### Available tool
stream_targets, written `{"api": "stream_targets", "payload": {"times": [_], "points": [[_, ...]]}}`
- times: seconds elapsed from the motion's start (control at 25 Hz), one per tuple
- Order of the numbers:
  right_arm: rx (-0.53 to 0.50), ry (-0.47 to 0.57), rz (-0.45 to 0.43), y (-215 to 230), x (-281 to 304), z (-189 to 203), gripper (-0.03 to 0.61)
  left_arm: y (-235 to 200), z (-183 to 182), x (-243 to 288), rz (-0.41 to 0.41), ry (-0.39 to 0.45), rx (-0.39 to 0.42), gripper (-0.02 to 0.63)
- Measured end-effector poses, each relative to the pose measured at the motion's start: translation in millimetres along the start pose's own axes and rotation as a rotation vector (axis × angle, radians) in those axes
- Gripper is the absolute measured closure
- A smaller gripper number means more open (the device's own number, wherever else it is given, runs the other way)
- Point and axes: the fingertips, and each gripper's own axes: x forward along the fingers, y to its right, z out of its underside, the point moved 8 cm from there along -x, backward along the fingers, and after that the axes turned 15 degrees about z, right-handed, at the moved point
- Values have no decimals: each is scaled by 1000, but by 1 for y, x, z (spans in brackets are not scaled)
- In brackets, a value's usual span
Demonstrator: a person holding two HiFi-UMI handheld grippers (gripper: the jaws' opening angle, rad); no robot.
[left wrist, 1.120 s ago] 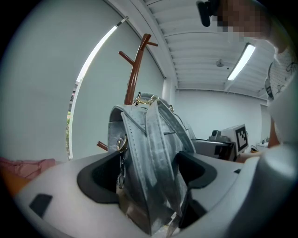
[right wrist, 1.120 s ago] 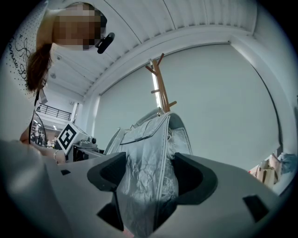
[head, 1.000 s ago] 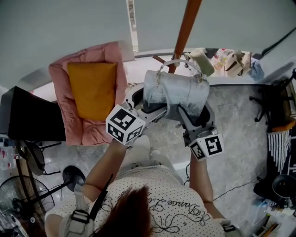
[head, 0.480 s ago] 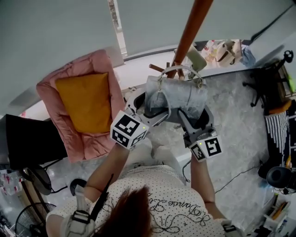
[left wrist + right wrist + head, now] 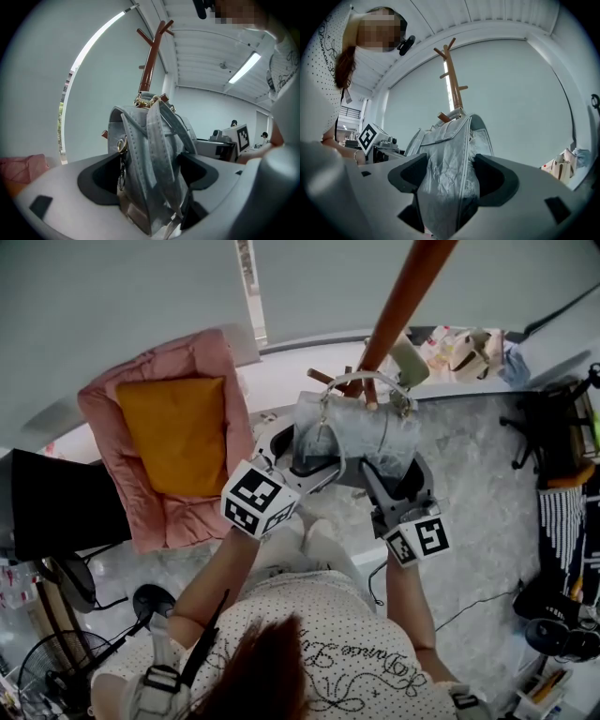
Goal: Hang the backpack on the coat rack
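Edging in over the past second, the grey backpack (image 5: 356, 432) now shows its top handle (image 5: 366, 381) crossing the pole of the wooden coat rack (image 5: 403, 296) in the head view. Nearest the camera, the person stands just short of the pole with both arms raised. The left gripper (image 5: 314, 460) is clamped on the bag's left side, its jaws closed down on the stitched shoulder straps and the body behind them, as the left gripper view (image 5: 147, 176) confirms. The right gripper (image 5: 394, 470) pinches the opposite side panel, the crinkled fabric bulging between its jaws in the right gripper view (image 5: 450, 178).

Held aloft between the two, the backpack (image 5: 450, 159) hangs directly in front of the pole, level with a lower peg (image 5: 323, 377). Whether the handle has yet cleared a peg cannot be told. The bag looks soft and light, creasing where it is squeezed; its sides give, so the firmer handle is the part to guide onto the peg while the side grips keep it upright.

Beyond the coat rack (image 5: 150, 70), further pegs branch near its top. Well left of the pole, a pink cushion (image 5: 202, 352) lies on the floor.
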Motion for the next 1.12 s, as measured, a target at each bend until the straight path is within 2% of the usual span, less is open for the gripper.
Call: {"api": "stream_targets", "payload": {"times": [0.48, 1.12], "points": [[35, -35, -35, 10, 10, 7, 247, -7, 6, 7, -27, -57, -26, 225], [81, -51, -29, 18, 12, 14, 249, -12, 9, 17, -23, -100, -6, 224]]}}
